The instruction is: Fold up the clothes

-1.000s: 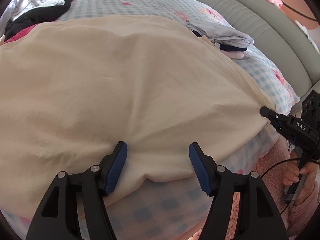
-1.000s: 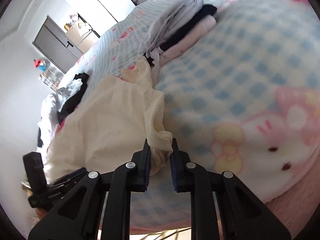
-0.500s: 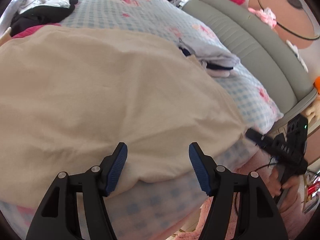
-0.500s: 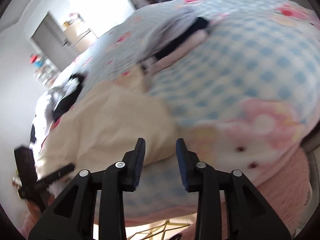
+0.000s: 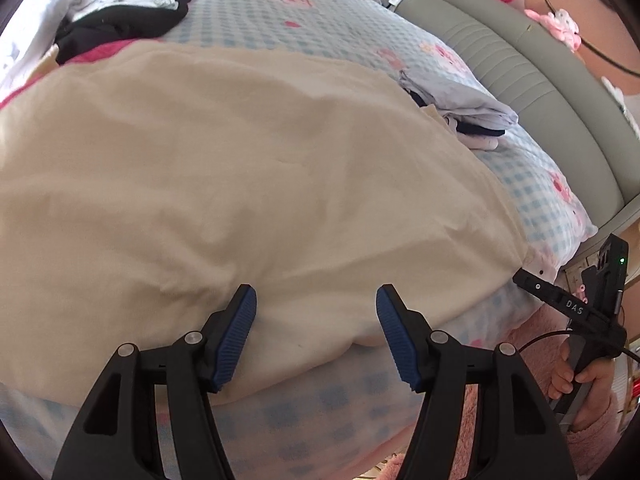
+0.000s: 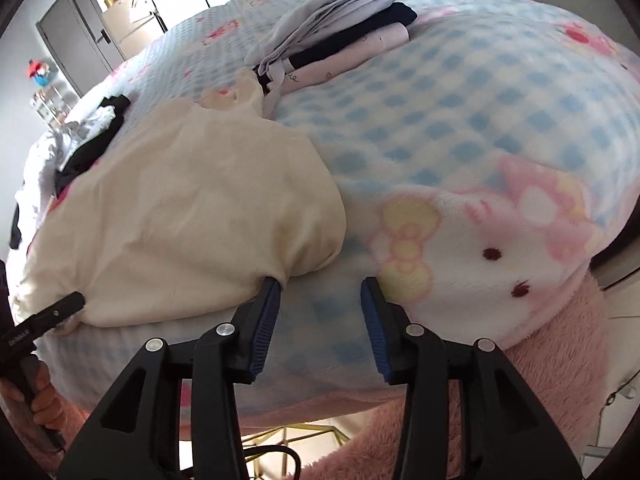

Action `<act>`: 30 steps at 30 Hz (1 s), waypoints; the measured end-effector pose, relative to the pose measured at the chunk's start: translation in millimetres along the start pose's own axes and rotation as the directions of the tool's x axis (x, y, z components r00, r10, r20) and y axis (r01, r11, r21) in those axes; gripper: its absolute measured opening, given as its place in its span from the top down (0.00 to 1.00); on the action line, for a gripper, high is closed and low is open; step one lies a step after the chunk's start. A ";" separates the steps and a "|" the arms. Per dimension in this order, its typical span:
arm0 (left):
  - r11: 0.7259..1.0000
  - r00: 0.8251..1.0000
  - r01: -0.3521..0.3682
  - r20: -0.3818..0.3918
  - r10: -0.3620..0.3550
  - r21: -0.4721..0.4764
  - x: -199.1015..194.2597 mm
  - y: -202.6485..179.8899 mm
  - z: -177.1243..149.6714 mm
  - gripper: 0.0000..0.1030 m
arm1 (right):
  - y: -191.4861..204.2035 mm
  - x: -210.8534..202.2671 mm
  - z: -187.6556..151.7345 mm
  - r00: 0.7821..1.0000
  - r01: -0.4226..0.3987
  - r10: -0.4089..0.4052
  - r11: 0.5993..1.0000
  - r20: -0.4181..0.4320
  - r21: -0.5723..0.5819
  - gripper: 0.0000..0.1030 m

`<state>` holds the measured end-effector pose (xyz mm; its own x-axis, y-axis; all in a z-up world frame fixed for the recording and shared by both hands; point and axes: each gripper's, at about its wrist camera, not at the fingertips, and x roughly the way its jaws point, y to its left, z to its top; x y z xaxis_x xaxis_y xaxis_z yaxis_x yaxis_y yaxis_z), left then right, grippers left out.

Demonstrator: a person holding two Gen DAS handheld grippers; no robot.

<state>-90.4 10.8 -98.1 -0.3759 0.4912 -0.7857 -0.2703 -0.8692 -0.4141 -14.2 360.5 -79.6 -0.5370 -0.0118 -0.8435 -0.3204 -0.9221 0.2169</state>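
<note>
Across the bed's fluffy blue-checked blanket point(image 6: 500, 112) with its pink cartoon print, a large cream-coloured cotton garment point(image 5: 240, 168) lies spread, filling the middle of the left wrist view and the left half of the right wrist view. Its near edge looks doubled over into a soft fold, so I'd judge one fold made and more to come.

At the bottom of the right view, the right gripper point(image 6: 320, 312) has just been opening; its jaws stand apart with only blanket between them, the left pad just beside the garment's corner. The left gripper point(image 5: 316, 328) hangs wide open over the near hem, clamping nothing.

Toward the upper middle of the right view sits a neat stack of folded clothes point(image 6: 340, 28), lilac, black and pale pink. A loose heap of black and white clothes point(image 5: 120, 12) waits at upper left of the left view, probably unfolded work.
</note>
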 end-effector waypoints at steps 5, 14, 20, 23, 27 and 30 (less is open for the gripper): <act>0.981 0.994 -0.022 0.102 0.042 -0.194 -39.2 44.4 -1.9 0.37 | -25.1 -0.8 9.0 0.966 -0.260 0.252 0.939 0.063 0.226 0.46; 0.828 0.930 -0.110 0.237 0.281 -0.550 -113.2 119.3 -60.3 0.39 | -14.7 49.1 12.6 0.914 -0.383 0.397 0.791 0.076 0.477 0.49; 0.721 0.905 -0.073 0.257 0.338 -0.689 -150.3 174.1 -78.5 0.48 | -5.5 31.4 11.6 0.954 -0.300 0.274 0.877 0.122 0.376 0.60; 0.739 0.924 -0.008 0.277 0.262 -0.674 -142.6 186.4 -74.4 0.57 | -2.6 37.3 12.4 0.940 -0.341 0.327 0.865 0.102 0.368 0.55; 0.689 0.925 0.158 0.350 0.147 -0.708 -140.0 209.5 -65.5 0.57 | -8.0 46.6 15.5 0.930 -0.360 0.356 0.847 0.087 0.392 0.53; 0.696 0.939 0.167 0.328 0.104 -0.698 -126.2 207.9 -52.8 0.57 | -8.2 34.9 22.9 0.931 -0.365 0.341 0.859 0.130 0.360 0.64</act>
<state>-52.4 -235.0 -109.2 -0.6717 0.3898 -0.6299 0.3679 -0.5626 -0.7404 -48.2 376.6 -99.6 -0.7108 -0.2748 -0.6475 -0.3606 -0.6480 0.6708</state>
